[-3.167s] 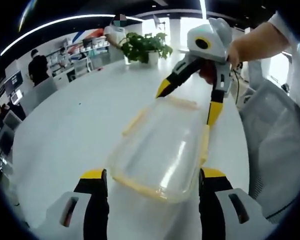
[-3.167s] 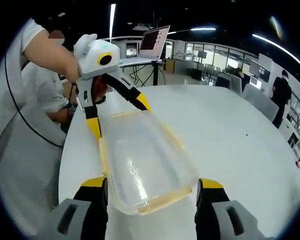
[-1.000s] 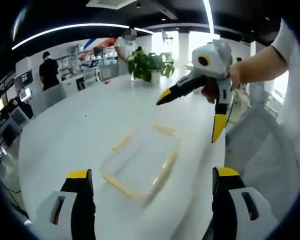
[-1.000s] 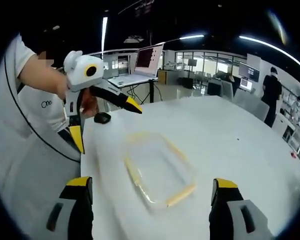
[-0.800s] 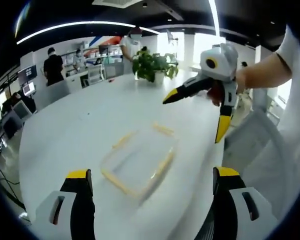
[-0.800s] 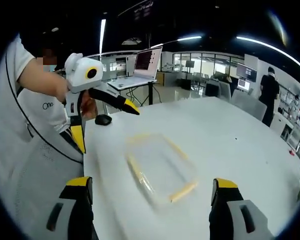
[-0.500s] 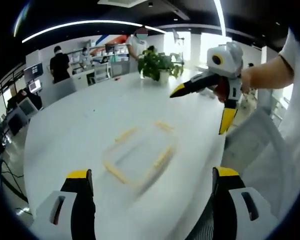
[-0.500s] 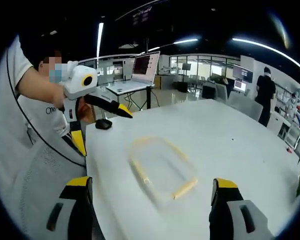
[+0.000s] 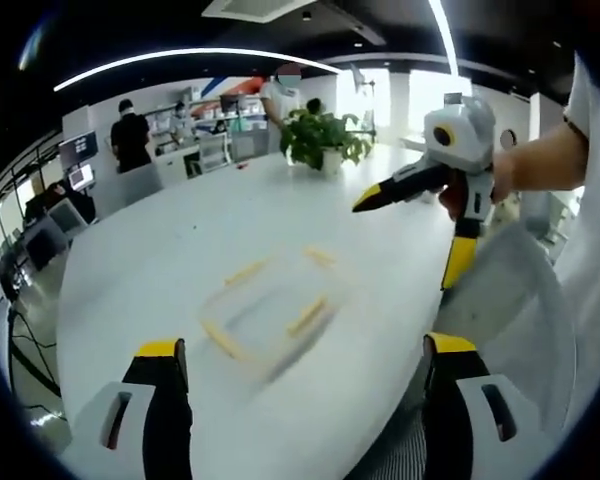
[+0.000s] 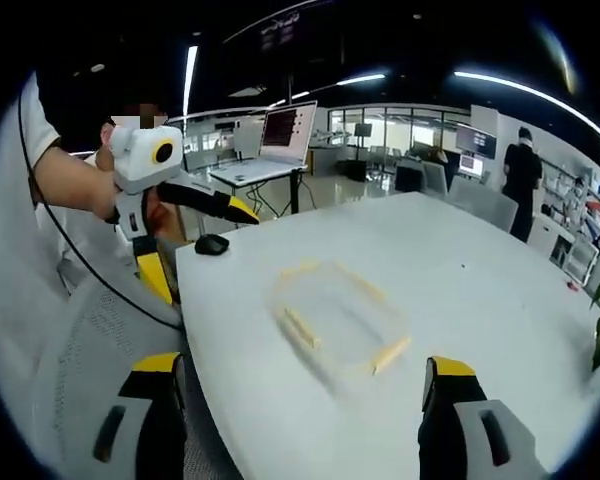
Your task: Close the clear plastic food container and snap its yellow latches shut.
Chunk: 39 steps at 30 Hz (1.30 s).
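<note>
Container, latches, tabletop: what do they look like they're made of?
Container: clear, glossy plastic by the look; the table shows through its body. Blurred, so no finer detail.
Latches: opaque yellow strips along the rim, likely plastic.
Table: smooth white top with soft light reflections; laminate or painted, can't tell which.

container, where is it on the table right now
The container lies flat on the white table, ahead of both open hand-held grippers and touched by neither; in the right gripper view a black mouse sits beyond it.
</note>
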Motion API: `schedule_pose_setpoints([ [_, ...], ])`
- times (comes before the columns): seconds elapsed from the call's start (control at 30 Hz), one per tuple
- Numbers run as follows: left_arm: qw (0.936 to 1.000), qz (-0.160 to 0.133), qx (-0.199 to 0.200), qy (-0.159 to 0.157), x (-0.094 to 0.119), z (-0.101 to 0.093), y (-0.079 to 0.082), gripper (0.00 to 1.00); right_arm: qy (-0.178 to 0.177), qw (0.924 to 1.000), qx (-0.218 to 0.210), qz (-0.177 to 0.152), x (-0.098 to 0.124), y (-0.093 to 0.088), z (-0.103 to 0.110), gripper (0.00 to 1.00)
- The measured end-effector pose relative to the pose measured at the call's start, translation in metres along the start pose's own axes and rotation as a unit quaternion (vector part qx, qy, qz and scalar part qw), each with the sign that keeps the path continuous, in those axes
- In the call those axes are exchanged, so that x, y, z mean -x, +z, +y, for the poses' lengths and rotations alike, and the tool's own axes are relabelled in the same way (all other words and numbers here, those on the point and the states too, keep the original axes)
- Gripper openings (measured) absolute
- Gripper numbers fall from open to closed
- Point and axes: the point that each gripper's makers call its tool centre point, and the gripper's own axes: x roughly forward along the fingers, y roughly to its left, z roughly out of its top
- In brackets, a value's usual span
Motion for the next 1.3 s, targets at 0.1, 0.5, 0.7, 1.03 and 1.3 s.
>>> schedule_pose_setpoints([
  [0.1,1.0000,0.003,0.003,0.001,0.003,-0.005,-0.003,0.97,-0.006,1.0000,-0.002,-0.001,0.004,0.000,0.004,0.99],
  [0.5,0.9998,0.013,0.009,0.008,0.012,-0.029,-0.011,0.97,-0.034,0.9994,0.006,0.006,0.015,-0.006,0.021,0.99],
  [0.7,0.9995,0.014,0.028,0.004,0.016,-0.041,-0.013,0.98,-0.058,0.9983,-0.001,0.001,0.022,-0.007,0.024,0.99],
  [1.03,0.9985,0.020,0.050,0.012,0.023,-0.058,-0.020,0.97,-0.068,0.9974,-0.022,0.008,0.031,-0.022,0.040,0.99],
  [1.3,0.9981,0.013,0.057,0.017,0.026,-0.061,-0.020,0.96,-0.076,0.9969,-0.017,0.011,0.041,-0.029,0.046,0.99],
])
